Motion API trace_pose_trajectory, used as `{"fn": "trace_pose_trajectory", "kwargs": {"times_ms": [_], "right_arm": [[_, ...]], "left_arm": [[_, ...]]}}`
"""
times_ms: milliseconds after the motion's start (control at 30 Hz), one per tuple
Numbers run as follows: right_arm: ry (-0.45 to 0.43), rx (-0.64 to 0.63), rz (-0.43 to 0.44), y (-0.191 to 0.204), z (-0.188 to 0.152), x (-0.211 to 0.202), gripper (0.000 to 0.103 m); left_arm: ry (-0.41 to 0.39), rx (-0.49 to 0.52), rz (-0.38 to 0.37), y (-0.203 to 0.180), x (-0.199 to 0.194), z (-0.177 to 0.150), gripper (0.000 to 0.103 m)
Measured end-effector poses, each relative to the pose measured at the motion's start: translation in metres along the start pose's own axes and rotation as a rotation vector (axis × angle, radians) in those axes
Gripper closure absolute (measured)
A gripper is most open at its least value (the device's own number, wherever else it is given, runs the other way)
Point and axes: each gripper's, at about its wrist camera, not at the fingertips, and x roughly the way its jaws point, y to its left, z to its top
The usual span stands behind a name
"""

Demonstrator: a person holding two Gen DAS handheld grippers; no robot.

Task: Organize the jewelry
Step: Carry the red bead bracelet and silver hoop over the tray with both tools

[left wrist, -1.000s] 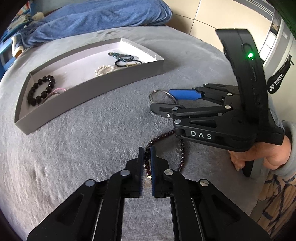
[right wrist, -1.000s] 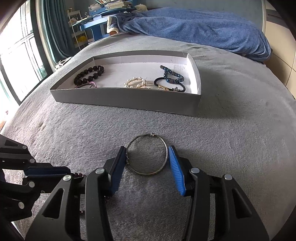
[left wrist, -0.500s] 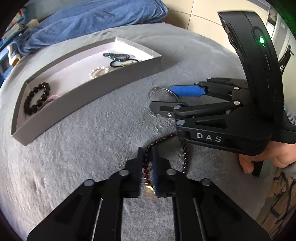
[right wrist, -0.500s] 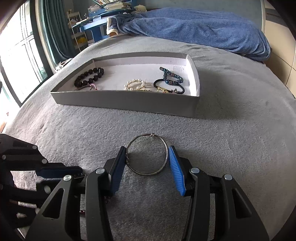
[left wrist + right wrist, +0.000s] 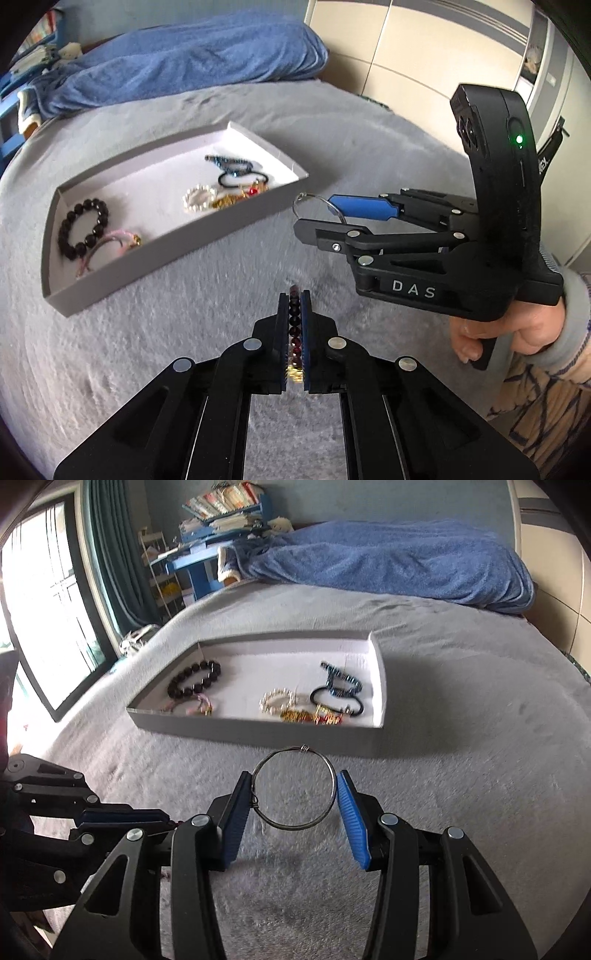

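Observation:
My left gripper (image 5: 294,295) is shut on a dark red bead bracelet (image 5: 294,321), whose beads run up between the pads, clear of the grey bed cover. To its right, my right gripper (image 5: 314,214) is shut on a thin silver wire bangle (image 5: 302,195). In the right wrist view the bangle (image 5: 303,748) spans the gap between the pads of the right gripper (image 5: 294,786), above the cover. The grey tray (image 5: 258,734) lies just beyond, holding several bracelets and hair ties. The left gripper (image 5: 162,821) shows at the lower left.
A black bead bracelet (image 5: 83,229), a pearl bracelet (image 5: 199,197) and a black hair tie (image 5: 240,179) lie in the tray (image 5: 177,247). A blue blanket (image 5: 388,561) is heaped at the bed's far end. A window (image 5: 37,609) is to the left. A hand (image 5: 491,332) holds the right gripper.
Both grippers have risen off the bed cover. The bead bracelet, which lay partly on the cover, now hangs in the left jaws. The bangle has lifted with the right gripper.

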Motion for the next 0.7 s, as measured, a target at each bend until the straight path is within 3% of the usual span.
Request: {"fn": "trace_pose_trajectory", "kwargs": {"times_ms": [267, 700], "right_arm": [[-0.044, 0.045, -0.007, -0.009, 0.014, -0.007, 0.056], [-0.081, 0.071, -0.001, -0.007, 0.047, 0.006, 0.056]], "left_arm": [[-0.051, -0.036, 0.008, 0.013, -0.017, 0.012, 0.097], [-0.157, -0.163, 0.096, 0.069, -0.043, 0.049, 0.097]]}}
